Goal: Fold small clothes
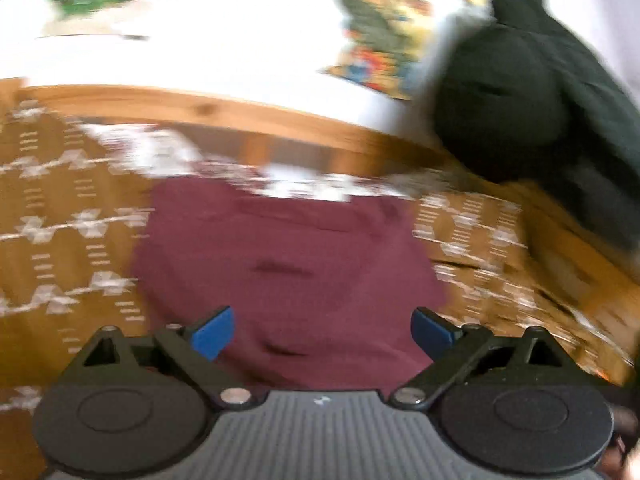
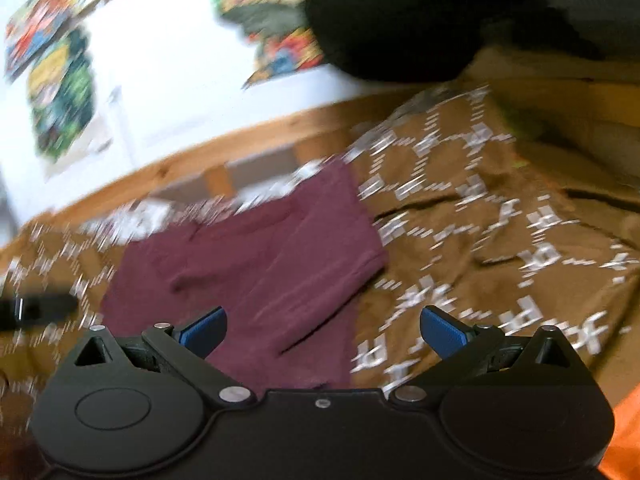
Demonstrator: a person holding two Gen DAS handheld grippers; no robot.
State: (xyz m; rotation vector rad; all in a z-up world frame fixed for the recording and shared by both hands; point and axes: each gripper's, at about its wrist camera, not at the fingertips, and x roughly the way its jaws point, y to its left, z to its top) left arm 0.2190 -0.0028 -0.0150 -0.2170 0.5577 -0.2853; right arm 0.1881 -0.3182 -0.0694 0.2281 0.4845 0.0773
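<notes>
Both views are blurred. A maroon garment [image 1: 292, 276] lies spread on a mustard-brown blanket [image 1: 60, 240] with a white geometric pattern, and everything else is placed from that garment.

The left tongs [image 1: 323, 332] hover at its near edge with their blue pads [image 1: 214, 334] spread wide apart; the cloth shows in the gap, but neither pad presses on it.

In the right wrist view the same maroon garment [image 2: 256, 264] lies ahead and to the left of the right tongs [image 2: 323, 330], which also stand spread, with the near right corner of the garment and patterned blanket [image 2: 480, 240] showing between the pads [image 2: 444, 332]; nothing is pinched.

Beyond the garment's far edge runs a wooden bed rail [image 1: 240, 114], and past that a white wall [image 1: 248, 40] with colourful posters [image 1: 380, 28].

To the far right of the garment sits a dark, bulky piece of clothing [image 1: 532, 92], draped over the blanket's edge. At the left of the garment in the right wrist view, a dark object [image 2: 38, 306] is too blurred to identify.
</notes>
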